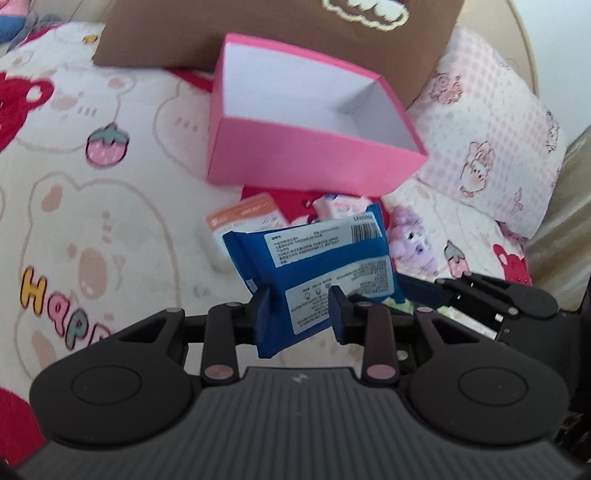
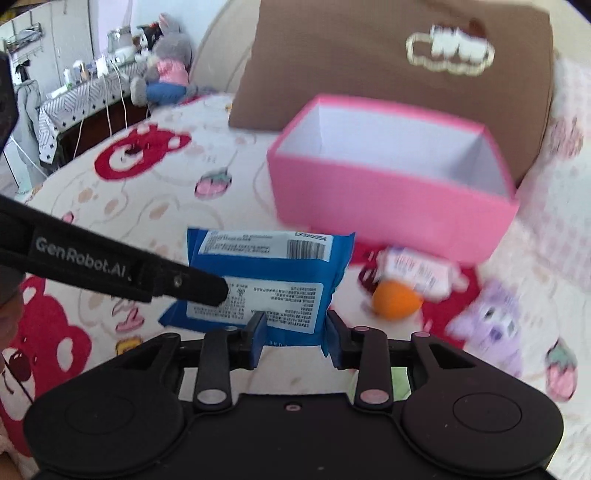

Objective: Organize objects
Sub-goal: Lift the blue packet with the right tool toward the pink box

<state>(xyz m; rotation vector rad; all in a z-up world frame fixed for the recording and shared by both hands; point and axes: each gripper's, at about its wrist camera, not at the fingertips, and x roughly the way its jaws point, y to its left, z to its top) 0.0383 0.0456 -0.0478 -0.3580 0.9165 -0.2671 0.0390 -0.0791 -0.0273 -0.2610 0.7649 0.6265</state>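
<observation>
Your left gripper (image 1: 301, 310) fills the bottom of its own view, fingers narrow and clamped on the lower edge of the blue wet-wipe pack (image 1: 314, 269), which hangs clear of the bed (image 1: 92, 221). Your right gripper (image 2: 295, 330) has its fingers a little wider, set on either side of the same blue wet-wipe pack (image 2: 266, 280); whether those pads press on it I cannot tell.

Beyond the pack, at about 12 o'clock in the left wrist view, the open pink box (image 1: 314, 122) sits empty against a brown cushion (image 1: 277, 33), with a pink pillow (image 1: 498, 147) at 2 o'clock. Smaller things lie on the bed between pack and box: an orange-and-white packet (image 1: 247, 214) and a pink tissue packet (image 1: 343, 205) just past the pack, a purple plush toy (image 1: 413, 240) at 3 o'clock, and in the right wrist view an orange ball (image 2: 397, 299) beside the pink tissue packet (image 2: 417, 273).

Mind the pack: it is soft and held only at its bottom edge, so if your two hands drift apart or one lets go early, it could twist, sag or slip and drop short of the box.
</observation>
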